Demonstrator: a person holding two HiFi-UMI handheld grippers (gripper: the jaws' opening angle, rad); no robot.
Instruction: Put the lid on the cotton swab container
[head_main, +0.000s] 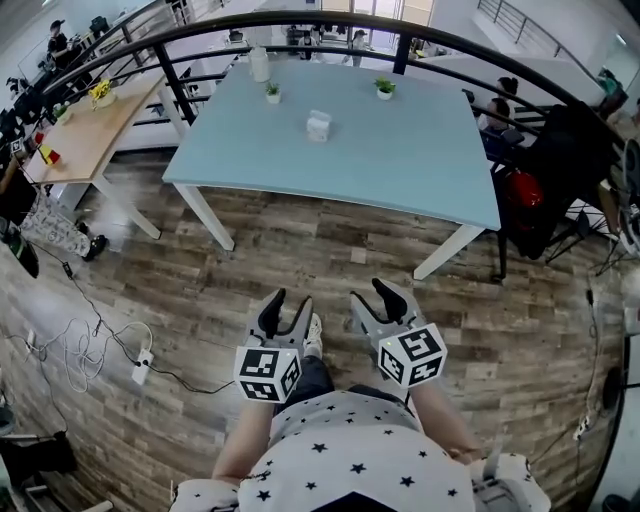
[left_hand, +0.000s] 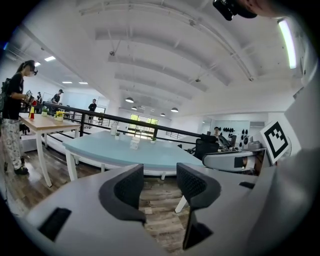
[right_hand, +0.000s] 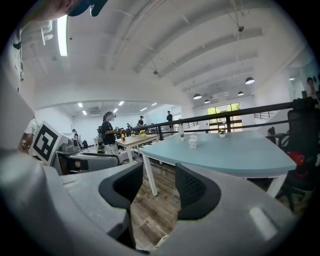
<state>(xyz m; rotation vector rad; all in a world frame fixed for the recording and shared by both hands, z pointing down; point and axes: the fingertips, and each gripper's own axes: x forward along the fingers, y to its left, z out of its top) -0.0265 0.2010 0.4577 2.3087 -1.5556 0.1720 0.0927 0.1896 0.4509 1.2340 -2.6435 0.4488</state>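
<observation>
1. At the far left of the head view, a wooden table (head_main: 85, 140) stood on the plank floor (head_main: 330, 250)
2. The left gripper (head_main: 288, 308) was held low over the floor, short of the blue table (head_main: 420, 170); its jaws stood moderately apart with nothing between them
3. The cotton swab container (head_main: 318, 126) stood near the middle of the blue table, well apart from both grippers, with the left potted plant (head_main: 272, 92) and the right potted plant (head_main: 385, 88) set farther back; its lid was too small to tell apart
4. The right gripper (head_main: 376, 298) was held just beside the left gripper, jaws apart and empty
</observation>
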